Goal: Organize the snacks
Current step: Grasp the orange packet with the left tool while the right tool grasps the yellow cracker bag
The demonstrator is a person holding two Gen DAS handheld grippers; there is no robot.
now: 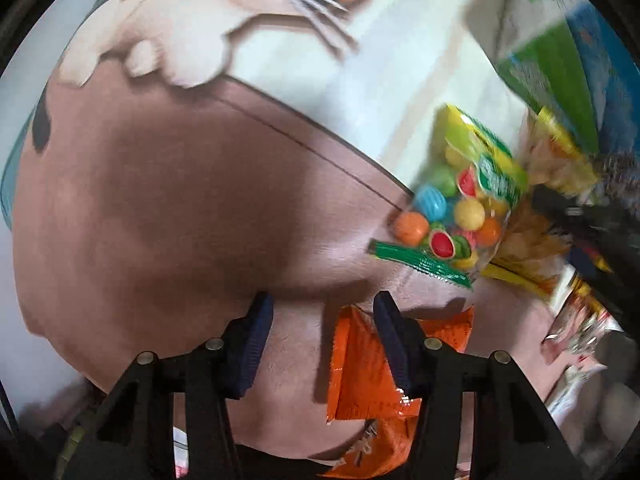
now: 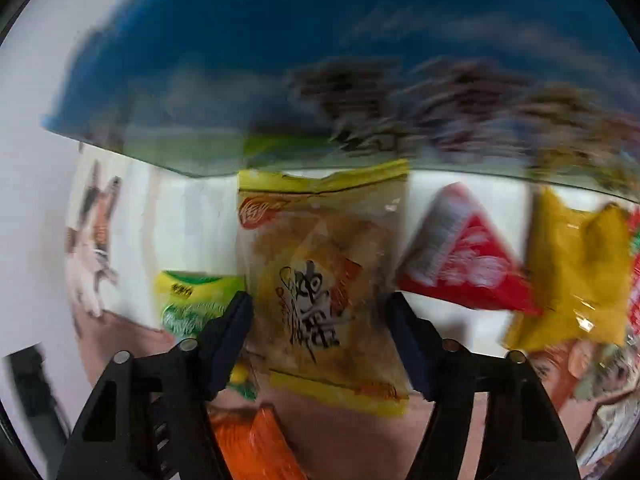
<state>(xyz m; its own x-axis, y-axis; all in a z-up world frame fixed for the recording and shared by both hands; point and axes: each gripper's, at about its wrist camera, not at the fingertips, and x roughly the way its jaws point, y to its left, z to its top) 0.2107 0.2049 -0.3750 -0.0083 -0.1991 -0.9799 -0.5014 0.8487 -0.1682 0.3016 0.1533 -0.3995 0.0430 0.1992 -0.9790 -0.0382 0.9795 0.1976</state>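
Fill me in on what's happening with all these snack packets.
A person is sorting snack packets on a cat-print mat with two handheld grippers. The right gripper is open, its fingers on either side of a yellow cracker packet, not yet closed on it. The left gripper is also open and empty, hovering over an orange packet. A bag of coloured candies and a red packet lie nearby. The pictures are blurred.

Your cat-print cloth (image 1: 168, 184): white ground, calico cat in orange, black and cream, big brown patch. On that brown patch, a plain orange packet (image 1: 362, 364). At the patch's edge, your candy bag (image 1: 456, 204): clear, yellow-green header, balls in orange, blue, yellow, watermelon red-green. Beside it, yellow-trimmed snack bag (image 2: 320, 280) with black script.
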